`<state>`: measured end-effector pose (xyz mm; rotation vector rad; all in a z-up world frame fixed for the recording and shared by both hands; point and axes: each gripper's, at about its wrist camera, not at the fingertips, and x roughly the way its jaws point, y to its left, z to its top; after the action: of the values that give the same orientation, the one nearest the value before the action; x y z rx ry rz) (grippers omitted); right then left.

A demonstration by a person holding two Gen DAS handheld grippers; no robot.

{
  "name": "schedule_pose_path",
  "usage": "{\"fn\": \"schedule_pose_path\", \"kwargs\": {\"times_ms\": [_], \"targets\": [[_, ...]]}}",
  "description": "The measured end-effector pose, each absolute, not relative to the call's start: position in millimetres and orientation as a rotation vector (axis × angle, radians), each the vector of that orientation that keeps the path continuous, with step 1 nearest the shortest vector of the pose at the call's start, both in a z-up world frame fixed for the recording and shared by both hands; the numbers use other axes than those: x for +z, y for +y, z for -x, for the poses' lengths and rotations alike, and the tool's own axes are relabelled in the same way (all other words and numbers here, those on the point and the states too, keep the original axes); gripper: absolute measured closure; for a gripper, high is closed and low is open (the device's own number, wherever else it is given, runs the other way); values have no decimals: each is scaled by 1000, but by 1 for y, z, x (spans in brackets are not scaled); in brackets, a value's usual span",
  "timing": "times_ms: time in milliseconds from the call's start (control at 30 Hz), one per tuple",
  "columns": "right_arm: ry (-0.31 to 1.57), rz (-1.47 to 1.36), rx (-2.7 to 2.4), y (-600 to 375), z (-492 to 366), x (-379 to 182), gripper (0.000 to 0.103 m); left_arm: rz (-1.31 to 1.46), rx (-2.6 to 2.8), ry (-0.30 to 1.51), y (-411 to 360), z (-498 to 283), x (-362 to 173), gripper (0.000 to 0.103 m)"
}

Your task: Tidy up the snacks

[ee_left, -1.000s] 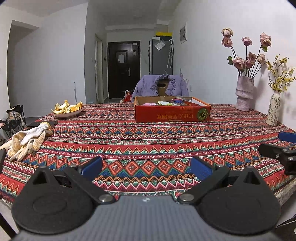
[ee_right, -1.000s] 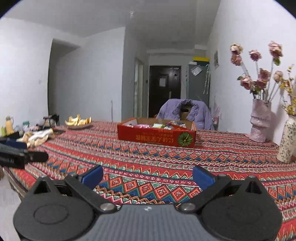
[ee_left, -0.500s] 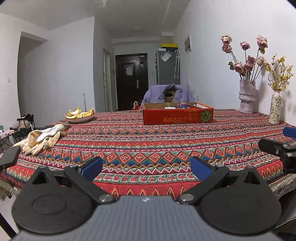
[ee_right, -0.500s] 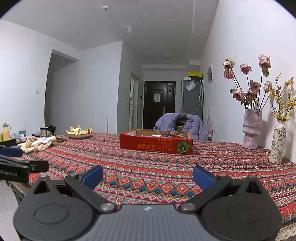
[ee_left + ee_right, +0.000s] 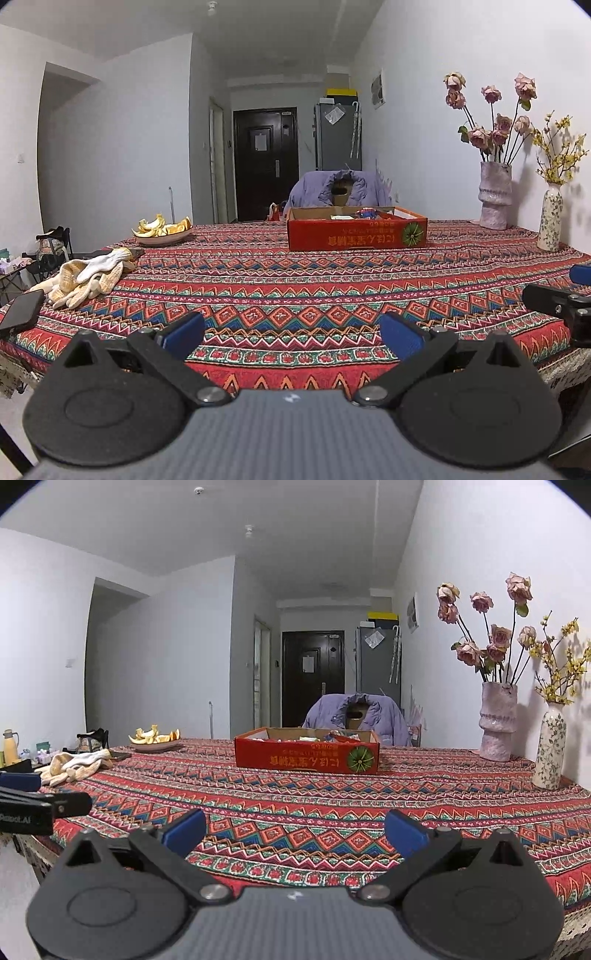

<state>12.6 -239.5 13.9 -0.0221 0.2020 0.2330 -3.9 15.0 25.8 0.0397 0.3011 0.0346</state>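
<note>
Far back on the desk (image 5: 295, 295), well beyond both claws: red box (image 5: 356, 233) holding the snacks (image 5: 334, 735). Left claw (image 5: 291, 334) and right claw (image 5: 295, 830) released, empty. Risk: long low reach snagging the patterned cloth, dragging vases beside the box.

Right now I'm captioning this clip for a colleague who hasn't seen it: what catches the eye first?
The bright patterned tablecloth fills the view. A red cardboard box of snack packets sits mid-table, far from both open grippers, left and right. Dried pink roses in a vase stand by the right wall; work gloves lie near the left edge.
</note>
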Motion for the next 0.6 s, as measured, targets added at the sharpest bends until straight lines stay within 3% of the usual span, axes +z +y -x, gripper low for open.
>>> {"fn": "schedule_pose_path", "kwargs": {"times_ms": [600], "targets": [[185, 46, 217, -234, -9, 13, 0, -31, 26, 307, 17, 3, 25, 0]]}}
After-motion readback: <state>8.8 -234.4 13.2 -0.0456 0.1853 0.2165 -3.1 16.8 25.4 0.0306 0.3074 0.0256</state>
